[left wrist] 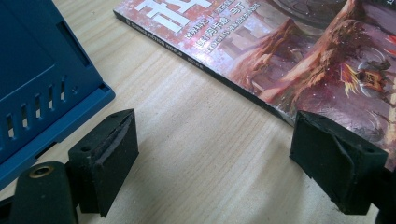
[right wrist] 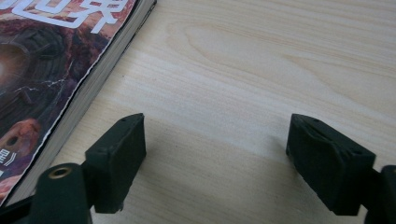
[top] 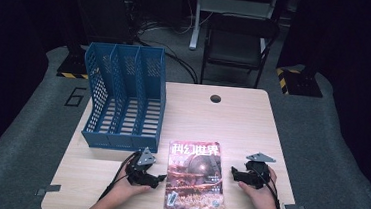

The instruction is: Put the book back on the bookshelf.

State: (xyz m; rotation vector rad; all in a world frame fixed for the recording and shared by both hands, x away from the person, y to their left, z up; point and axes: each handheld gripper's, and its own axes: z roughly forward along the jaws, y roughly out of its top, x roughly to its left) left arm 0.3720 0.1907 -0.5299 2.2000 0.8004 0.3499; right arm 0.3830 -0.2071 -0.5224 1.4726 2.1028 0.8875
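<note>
- The blue rack (top: pixel 123 99) stands at the table's (top: pixel 252 125) far left, its three slots open toward the top and front; it is near the left gripper, not touching it.
- The left gripper (top: pixel 160 178) rests on the table just left of the magazine, jaws spread and empty. In the left gripper view one pad (left wrist: pixel 338 163) overlaps the magazine's spine edge; whether it touches I cannot tell. The other pad (left wrist: pixel 107 158) sits over bare wood.
- The magazine (top: pixel 195 178) lies flat, cover up, at the near middle of the table between the two grippers. Its long axis runs from the person toward the far edge, title end away from the person and spine to the left.
- The right gripper (top: pixel 233 174) rests just right of the magazine, jaws apart with nothing between them; its pads (right wrist: pixel 116 158) are over bare wood, clear of the page edge (right wrist: pixel 100 70).
- Judged step: the start, both grippers lining up on the magazine, nothing gripped.
- The next move likely calls for getting a jaw under a long edge to lift it, then standing it upright for a rack slot.
</note>
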